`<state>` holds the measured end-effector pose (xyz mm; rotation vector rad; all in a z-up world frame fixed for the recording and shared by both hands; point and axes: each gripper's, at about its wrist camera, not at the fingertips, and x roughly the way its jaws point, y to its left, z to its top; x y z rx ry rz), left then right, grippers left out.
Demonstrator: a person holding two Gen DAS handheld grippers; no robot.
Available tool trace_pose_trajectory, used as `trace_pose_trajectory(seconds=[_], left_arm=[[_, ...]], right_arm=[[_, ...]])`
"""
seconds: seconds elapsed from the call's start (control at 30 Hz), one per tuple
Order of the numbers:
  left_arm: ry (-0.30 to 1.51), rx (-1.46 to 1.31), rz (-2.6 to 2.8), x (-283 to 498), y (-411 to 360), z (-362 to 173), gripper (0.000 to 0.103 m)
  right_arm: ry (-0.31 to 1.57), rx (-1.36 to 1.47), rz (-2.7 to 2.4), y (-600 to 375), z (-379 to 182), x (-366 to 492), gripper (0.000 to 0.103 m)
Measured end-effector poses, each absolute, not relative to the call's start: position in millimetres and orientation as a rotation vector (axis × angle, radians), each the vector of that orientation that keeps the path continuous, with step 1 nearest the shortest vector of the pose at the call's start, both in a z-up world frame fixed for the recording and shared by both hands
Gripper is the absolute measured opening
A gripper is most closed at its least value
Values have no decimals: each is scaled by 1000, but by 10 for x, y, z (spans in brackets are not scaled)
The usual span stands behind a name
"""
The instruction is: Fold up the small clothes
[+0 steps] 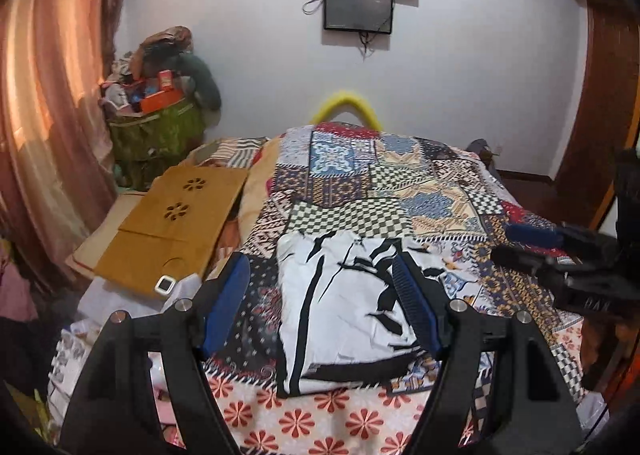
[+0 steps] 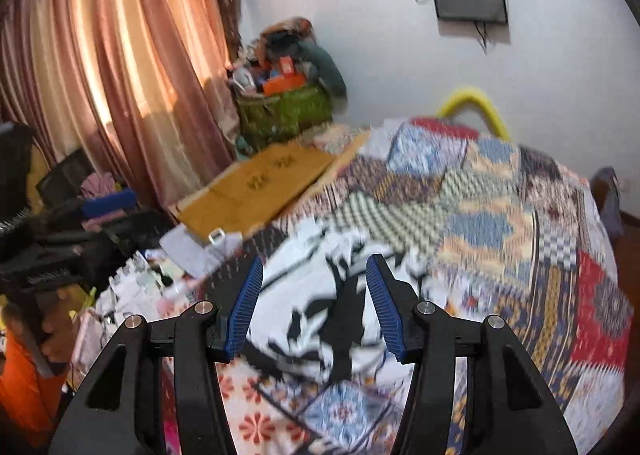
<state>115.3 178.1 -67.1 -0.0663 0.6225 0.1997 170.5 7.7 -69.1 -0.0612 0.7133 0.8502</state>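
A white garment with black brush-stroke marks (image 1: 344, 307) lies flat on the patchwork bedspread (image 1: 360, 179). My left gripper (image 1: 320, 267) is open above its near part, one blue pad (image 1: 226, 307) to its left and one over its right side. The right gripper (image 1: 532, 247) shows at the right edge of the left wrist view, over the bedspread right of the garment. In the right wrist view, which is blurred, my right gripper (image 2: 314, 267) is open and empty above the same garment (image 2: 316, 319).
A brown folded cardboard sheet (image 1: 172, 231) lies at the bed's left edge with a small white device (image 1: 165, 284) near it. A green basket piled with things (image 1: 156, 127) stands in the corner by pink curtains (image 1: 52, 103). Screens (image 1: 358, 7) hang on the wall.
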Motion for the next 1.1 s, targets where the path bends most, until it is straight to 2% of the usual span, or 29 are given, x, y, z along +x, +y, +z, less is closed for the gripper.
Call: trace_pose_trajectory(seconds=[0.17,0.6,0.67,0.7,0.77,0.83,0.9,0.97,1.1], left_arm=[[579,-84,226,872,1674,-754,73],[314,-93,265,23,1266,-321,73],[288,-77,263,-66,1172,-250,77],[281,-70,262,-84,1144,-225,83],[260,-57,254,-127,1081,-182,92],[241,-41,246,-181,1005,-148,101],[231,-33,248,-233,968,-121,102],[227,-32,247,-268,941,-105,103],[218,-42,241,-325,929,-84,103]], right_arm=[[696,-11,840,-110,-792,1462,50],[361,64,796,-509,-118,613,50],[333,56,789,-521,-75,532,61],[313,49,780,-525,-35,474,65],[281,43,760,-540,-1,392,80],[260,35,739,-548,9,334,88],[249,35,727,-574,35,284,91],[251,39,719,-583,48,283,101],[232,22,695,-596,55,265,102]])
